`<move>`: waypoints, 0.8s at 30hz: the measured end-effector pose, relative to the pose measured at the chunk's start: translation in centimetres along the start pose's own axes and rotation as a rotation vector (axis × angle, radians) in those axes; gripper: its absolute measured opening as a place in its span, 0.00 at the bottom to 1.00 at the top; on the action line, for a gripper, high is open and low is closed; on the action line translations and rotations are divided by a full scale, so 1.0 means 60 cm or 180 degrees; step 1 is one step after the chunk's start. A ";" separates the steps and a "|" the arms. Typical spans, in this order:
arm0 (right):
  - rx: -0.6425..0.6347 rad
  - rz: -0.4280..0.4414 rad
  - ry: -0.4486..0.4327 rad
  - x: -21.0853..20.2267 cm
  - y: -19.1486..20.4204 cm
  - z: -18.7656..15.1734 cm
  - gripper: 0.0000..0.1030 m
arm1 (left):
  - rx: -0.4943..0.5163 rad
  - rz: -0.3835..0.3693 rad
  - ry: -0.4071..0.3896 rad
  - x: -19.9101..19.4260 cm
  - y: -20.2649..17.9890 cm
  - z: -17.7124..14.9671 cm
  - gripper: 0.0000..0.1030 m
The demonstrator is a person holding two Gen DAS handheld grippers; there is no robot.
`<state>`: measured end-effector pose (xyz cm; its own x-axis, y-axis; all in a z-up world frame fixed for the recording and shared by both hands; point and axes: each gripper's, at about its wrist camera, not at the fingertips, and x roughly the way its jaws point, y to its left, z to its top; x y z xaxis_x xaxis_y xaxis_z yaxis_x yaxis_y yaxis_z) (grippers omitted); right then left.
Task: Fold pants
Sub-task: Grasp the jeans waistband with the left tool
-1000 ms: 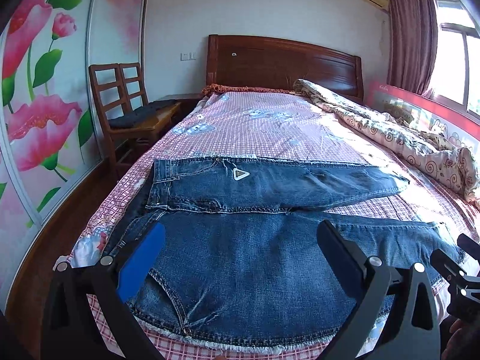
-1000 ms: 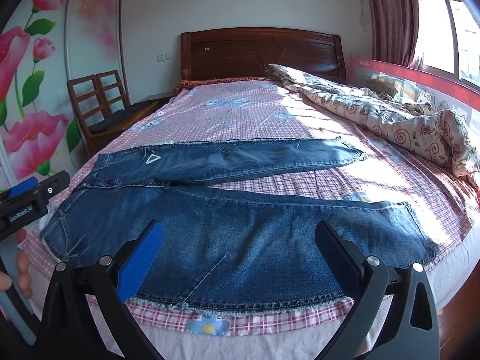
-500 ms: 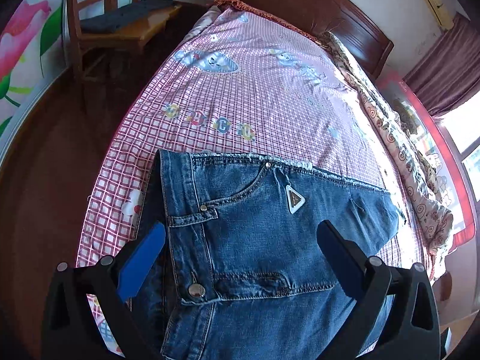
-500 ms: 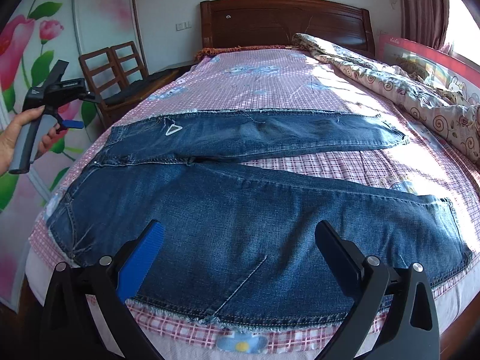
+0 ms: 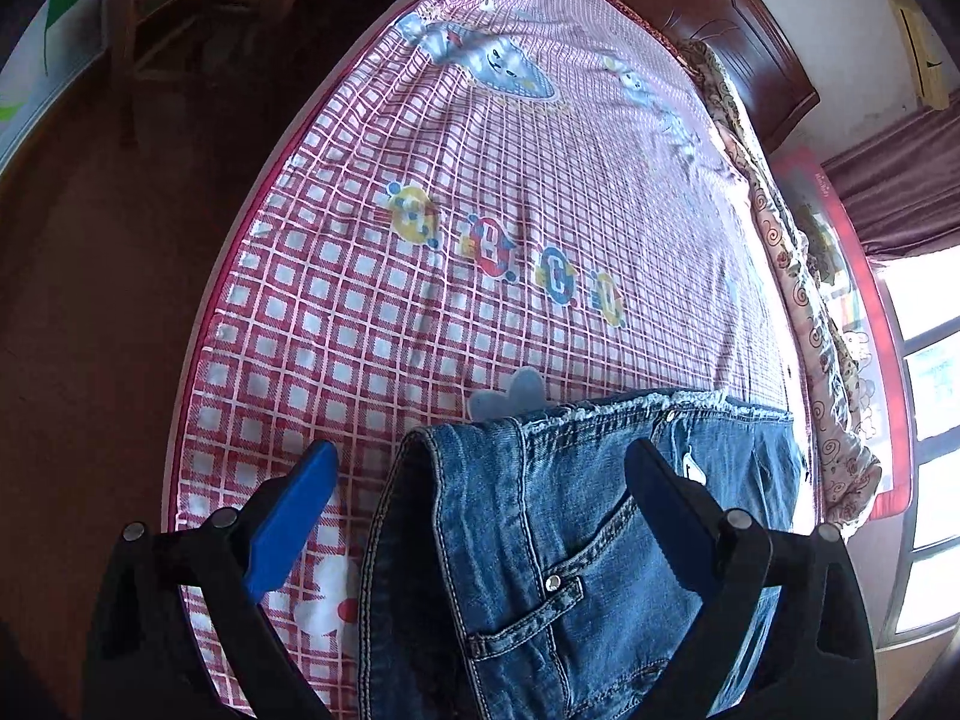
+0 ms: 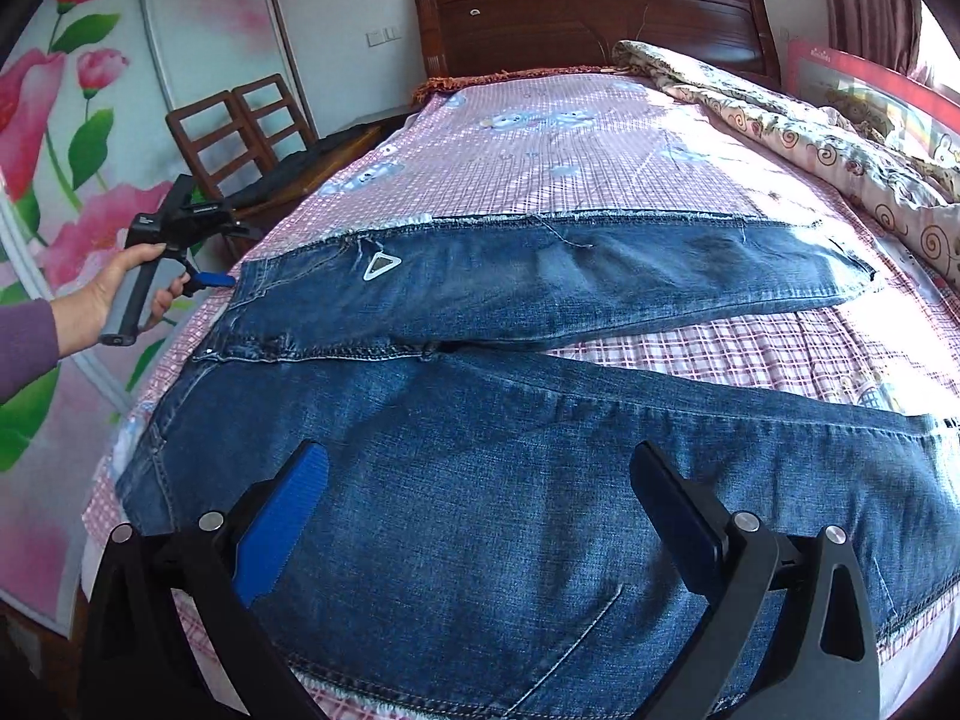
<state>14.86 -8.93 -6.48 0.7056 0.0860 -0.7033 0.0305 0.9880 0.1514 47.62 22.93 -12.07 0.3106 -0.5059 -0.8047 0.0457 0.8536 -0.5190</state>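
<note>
Blue denim pants (image 6: 540, 420) lie spread flat on the bed, waist to the left, legs to the right with a gap between them. My left gripper (image 5: 480, 480) is open above the waistband corner (image 5: 480, 450) of the far leg side, fingers straddling it from above. It also shows in the right wrist view (image 6: 204, 240), held by a hand at the bed's left edge. My right gripper (image 6: 480, 492) is open and empty, hovering over the near leg (image 6: 600, 510).
The bed has a pink checked sheet (image 5: 420, 240) and a wooden headboard (image 6: 600, 18). A rumpled floral quilt (image 6: 810, 138) lies along the right side. Wooden chairs (image 6: 234, 126) stand left of the bed. The dark floor (image 5: 90, 300) borders the bed's left edge.
My left gripper has swung forward and tilted down, closing in on the waistband corner at the bed's left edge. My right gripper has moved closer over the near leg.
</note>
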 end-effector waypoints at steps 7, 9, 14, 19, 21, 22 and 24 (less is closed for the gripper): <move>0.0006 0.0054 0.0068 0.017 0.006 0.004 0.97 | 0.0159 -0.0085 0.0003 0.006 -0.007 -0.004 0.66; 0.0014 0.0063 0.0064 0.018 0.008 0.003 0.97 | 0.0151 -0.0113 0.0030 0.006 -0.003 -0.006 0.65; -0.0013 0.0073 0.0046 0.012 0.011 0.003 0.97 | 0.0239 0.0196 0.0002 0.005 -0.007 -0.017 0.38; 0.0009 0.0040 0.0033 0.009 -0.002 0.003 0.97 | 0.0344 0.0476 -0.0081 -0.008 -0.018 -0.037 0.08; -0.0015 0.0022 0.0012 0.005 -0.012 0.005 0.97 | 0.0251 0.0451 -0.0156 -0.021 -0.022 -0.040 0.07; -0.0043 -0.0002 -0.0012 0.002 -0.020 0.008 0.97 | 0.0233 0.0442 -0.0207 -0.028 -0.024 -0.043 0.07; -0.0031 -0.0035 -0.0027 -0.006 -0.048 0.019 0.97 | 0.0222 0.0428 -0.0312 -0.047 -0.030 -0.049 0.07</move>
<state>15.33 -11.95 -5.86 0.7114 0.0740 -0.6989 0.0314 0.9901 0.1369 43.89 22.45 -9.69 0.4094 -0.3749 -0.8318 0.0622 0.9210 -0.3845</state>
